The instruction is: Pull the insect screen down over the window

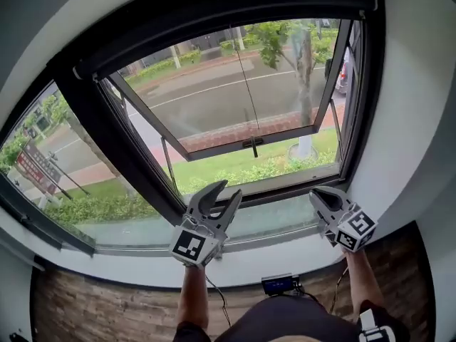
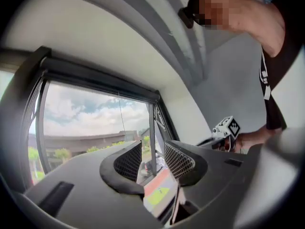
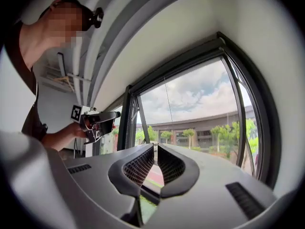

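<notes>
The insect screen is rolled up in its dark housing (image 1: 214,30) along the top of the window, and none of it covers the glass. A thin pull cord (image 1: 246,84) hangs from the housing and ends in a small dark handle (image 1: 252,143) in front of the outward-tilted sash. My left gripper (image 1: 228,189) is raised before the lower window frame, open, with only the window showing between its jaws (image 2: 152,147). My right gripper (image 1: 317,191) is level with it to the right, its tips together on nothing (image 3: 155,147). Both are below the handle and apart from it.
The sash frame (image 1: 242,148) tilts outward. A thick dark mullion (image 1: 121,148) separates it from a fixed pane (image 1: 64,184) on the left. A white sill (image 1: 249,258) runs below, with a small blue-screened device (image 1: 279,283) near it. A white wall (image 1: 420,120) flanks the right side.
</notes>
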